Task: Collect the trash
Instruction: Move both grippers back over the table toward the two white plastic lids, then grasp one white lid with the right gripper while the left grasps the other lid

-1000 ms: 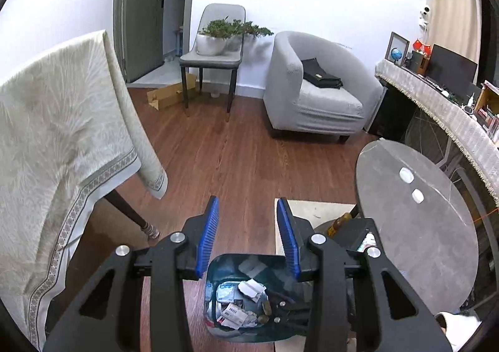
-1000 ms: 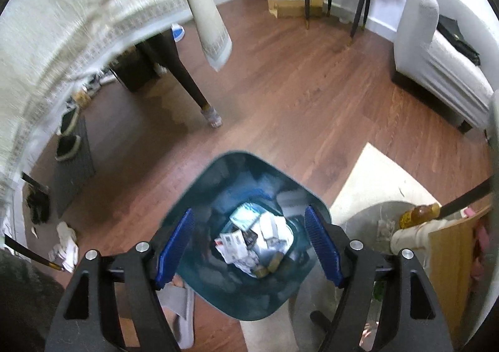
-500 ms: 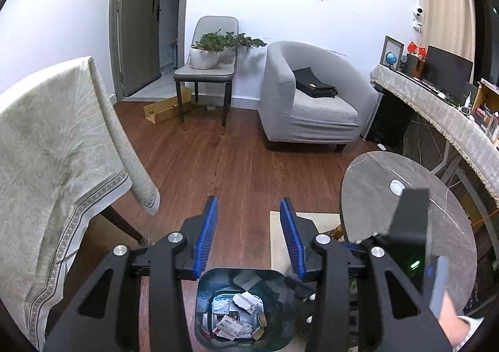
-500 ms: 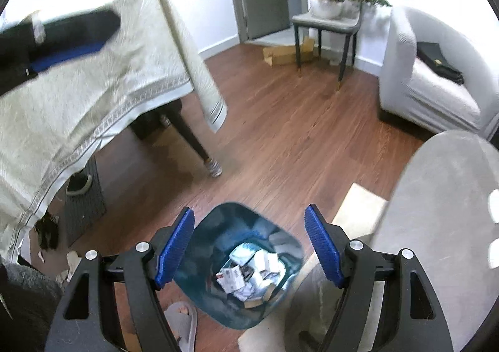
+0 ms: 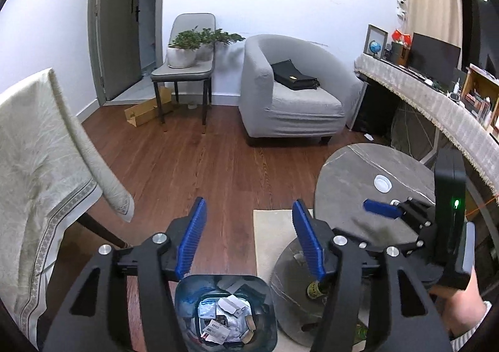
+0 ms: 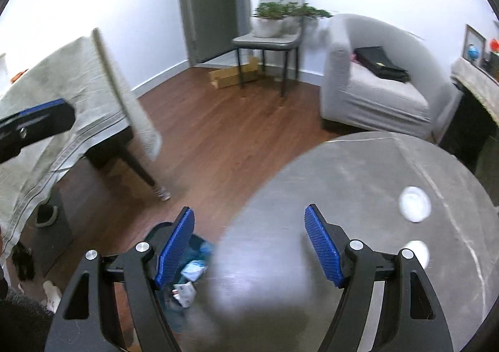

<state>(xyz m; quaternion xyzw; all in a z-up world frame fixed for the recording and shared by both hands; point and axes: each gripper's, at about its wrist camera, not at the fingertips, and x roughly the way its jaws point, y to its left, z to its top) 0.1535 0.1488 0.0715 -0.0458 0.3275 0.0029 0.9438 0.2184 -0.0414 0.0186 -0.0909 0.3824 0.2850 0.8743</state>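
A blue trash bin (image 5: 184, 317) with paper scraps (image 5: 224, 317) in it stands on the floor under my left gripper (image 5: 249, 239), which is open and empty above it. The bin also shows in the right wrist view (image 6: 190, 267), partly hidden behind the table edge. My right gripper (image 6: 249, 246) is open and empty over the round grey marble table (image 6: 358, 189). Two small white round pieces (image 6: 414, 203) lie on the table ahead and to the right of it; one shows in the left wrist view (image 5: 383, 183).
A table with a beige cloth (image 5: 34, 164) stands to the left. A grey armchair (image 5: 290, 96) and a chair with a plant (image 5: 184, 71) stand at the far wall. A bottle (image 5: 315, 289) sits by the table base. A long counter (image 5: 436, 108) runs on the right.
Both grippers have risen away from the bin. The right gripper has swung right, from over the bin to over the round table. Both stay open.
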